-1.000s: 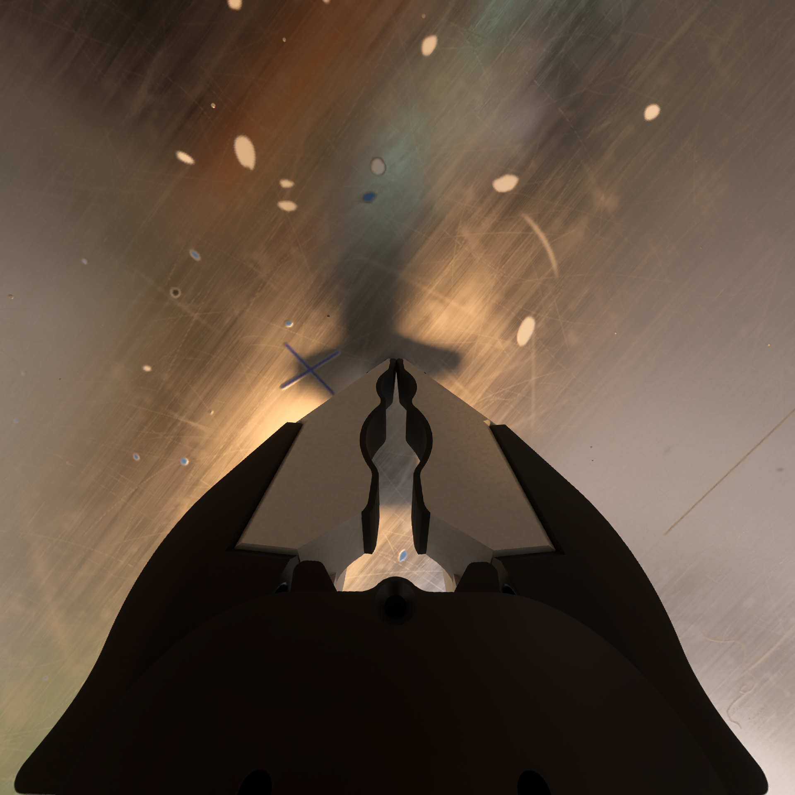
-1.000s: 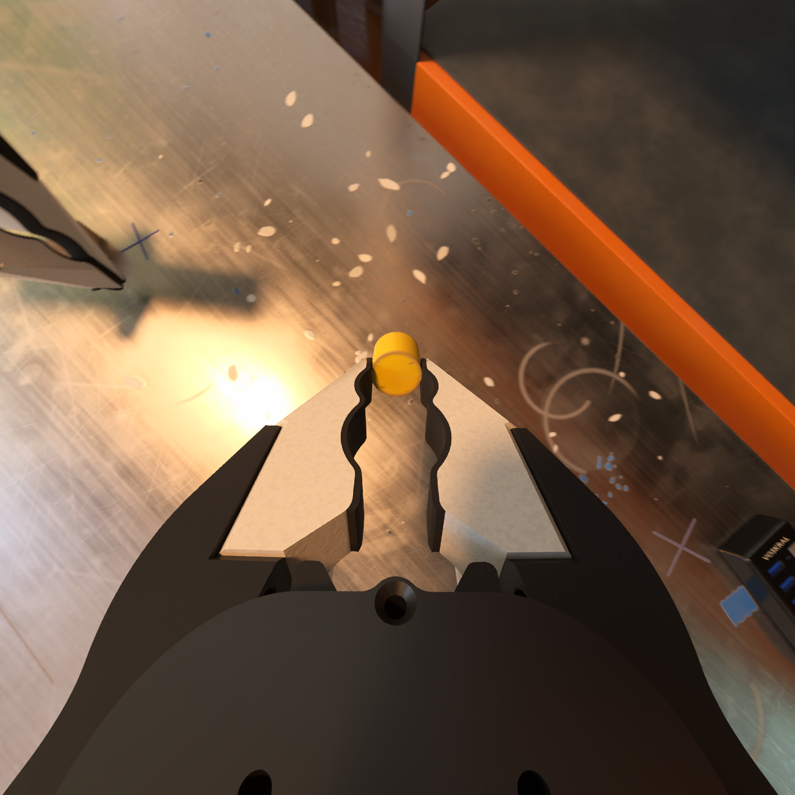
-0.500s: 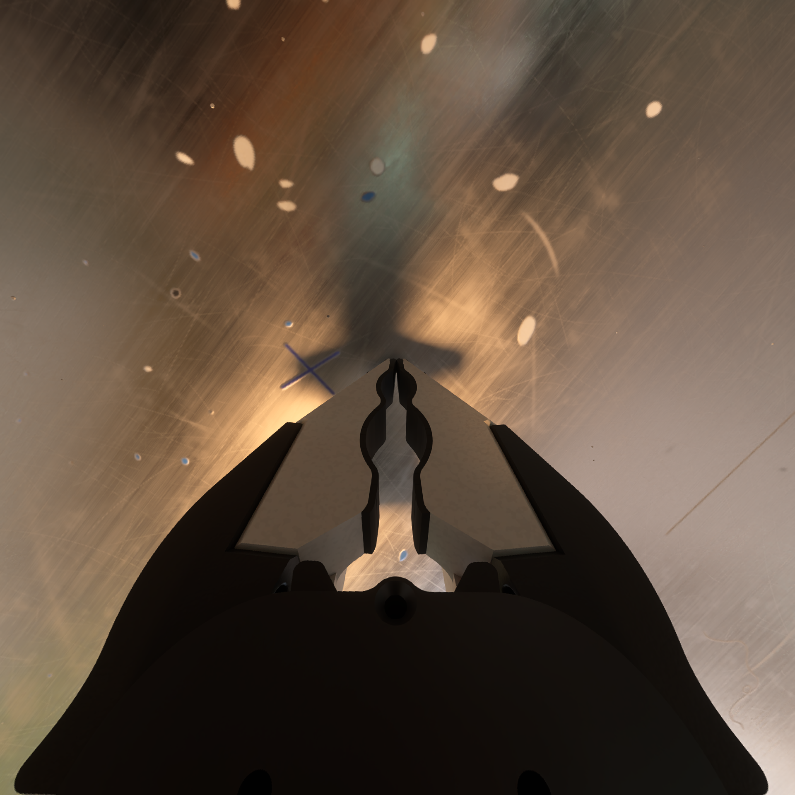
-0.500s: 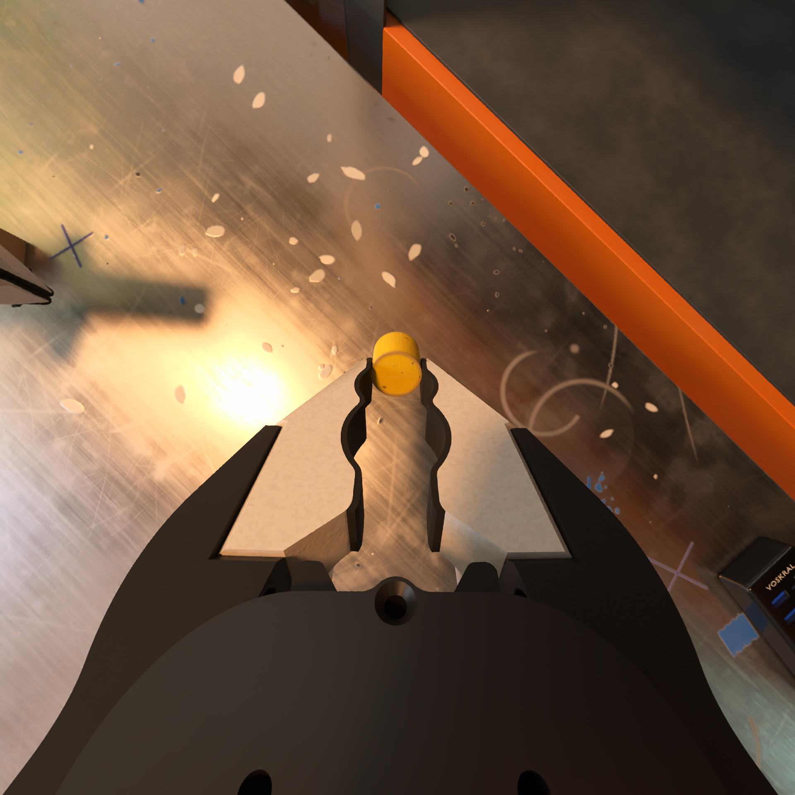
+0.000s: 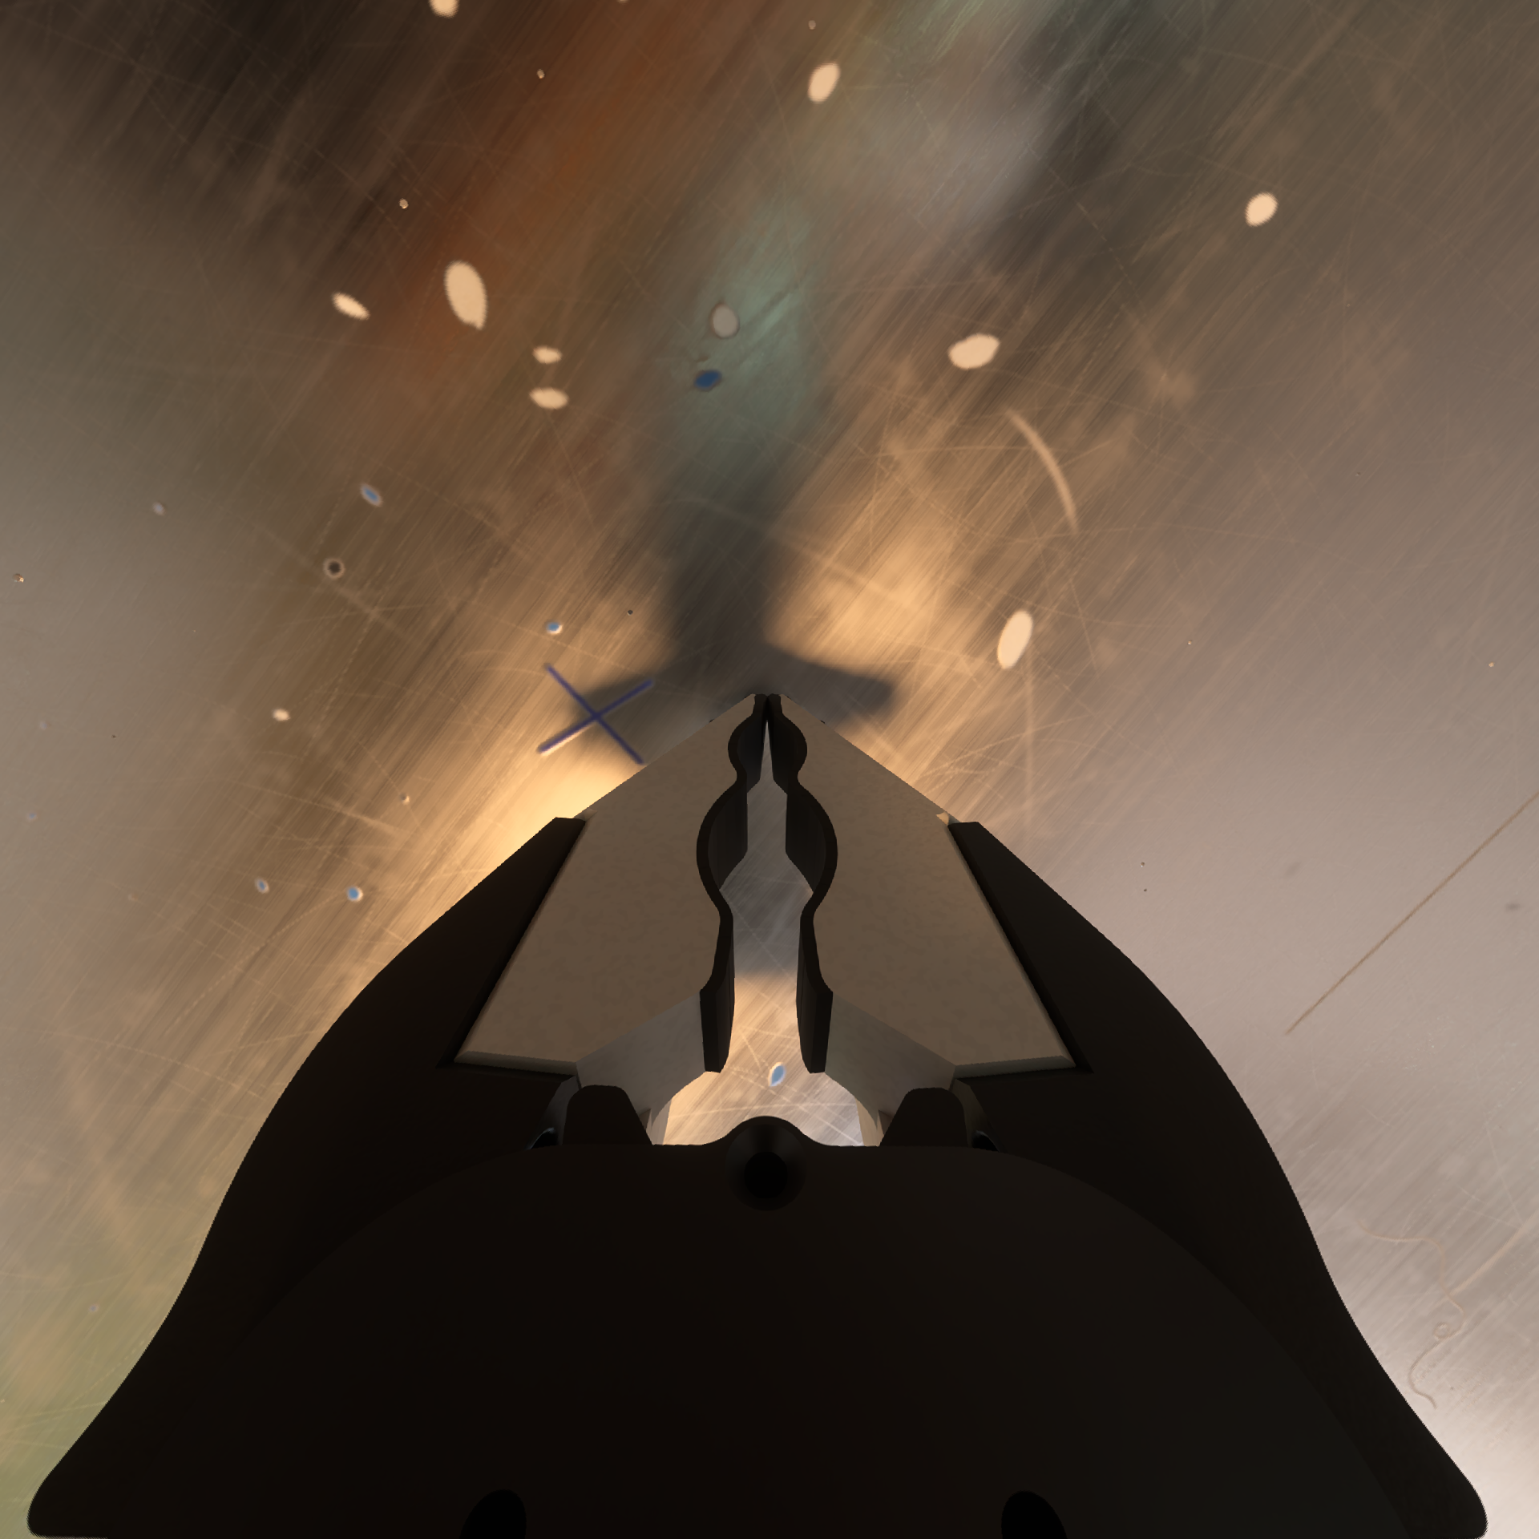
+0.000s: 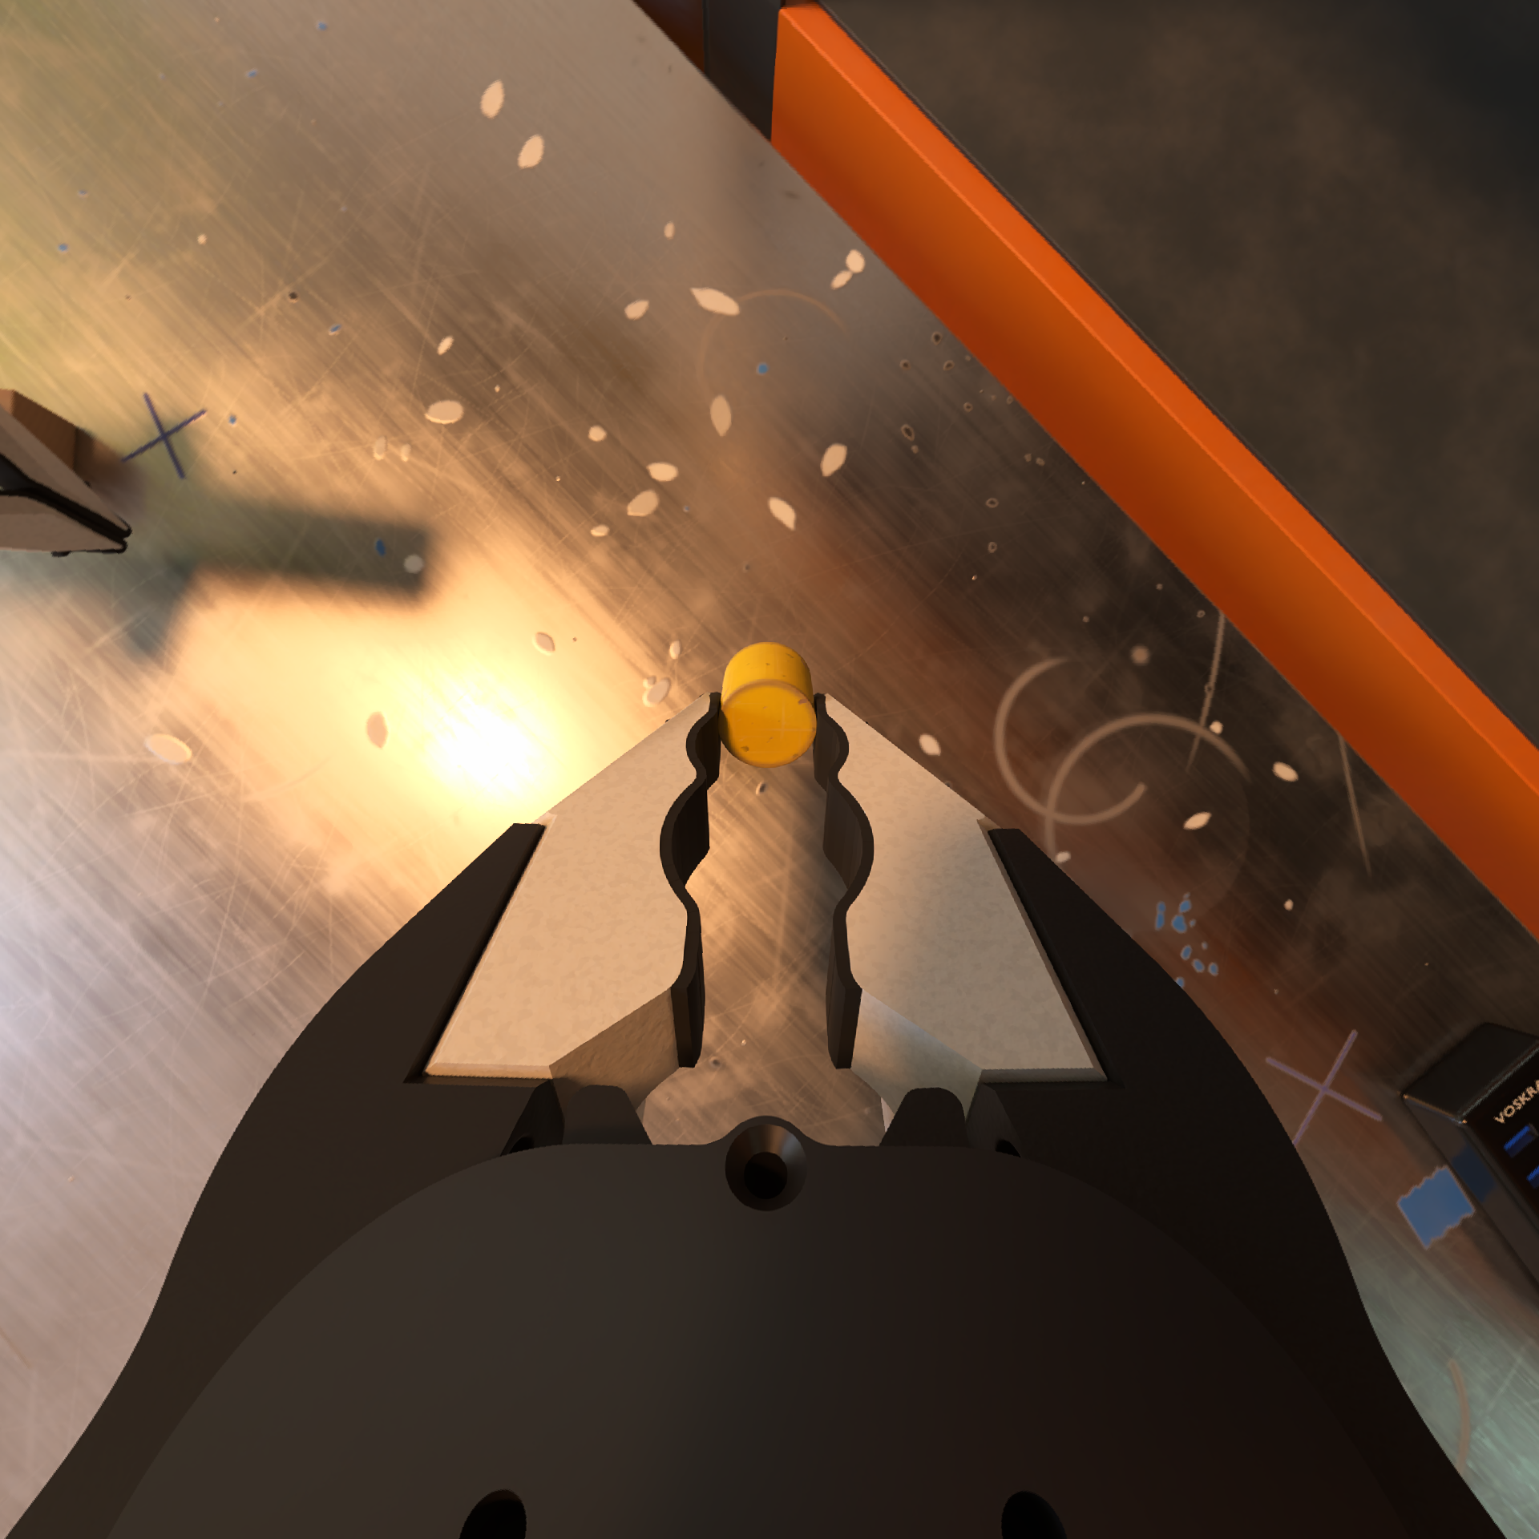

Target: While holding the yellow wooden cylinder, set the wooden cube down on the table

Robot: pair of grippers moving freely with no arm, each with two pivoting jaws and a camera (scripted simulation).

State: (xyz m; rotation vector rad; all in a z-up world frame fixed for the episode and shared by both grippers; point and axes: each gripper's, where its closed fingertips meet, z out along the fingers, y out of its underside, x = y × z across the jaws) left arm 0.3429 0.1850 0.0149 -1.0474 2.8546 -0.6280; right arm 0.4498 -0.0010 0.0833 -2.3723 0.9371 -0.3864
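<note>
My right gripper point(image 6: 766, 708) is shut on the yellow wooden cylinder point(image 6: 766, 720), which sits between its fingertips above the scratched metal table point(image 6: 333, 874). My left gripper point(image 5: 766, 704) is shut with its tips touching and nothing between them. It hangs low over the table beside a blue X mark point(image 5: 595, 714). The left gripper also shows at the left edge of the right wrist view point(image 6: 75, 516). A small brown block point(image 6: 37, 420), perhaps the wooden cube, peeks out just past it. I cannot tell whether they touch. No cube shows in the left wrist view.
An orange bar point(image 6: 1166, 400) runs along the table's far right edge, with dark ground beyond it. A black box point(image 6: 1491, 1108) lies at the lower right near another X mark point(image 6: 1324, 1087). Pale flecks and ring marks dot the table.
The right gripper has swung sideways and back with the cylinder still gripped, so the left gripper slid left and then right in its view. The left wrist view is unchanged.
</note>
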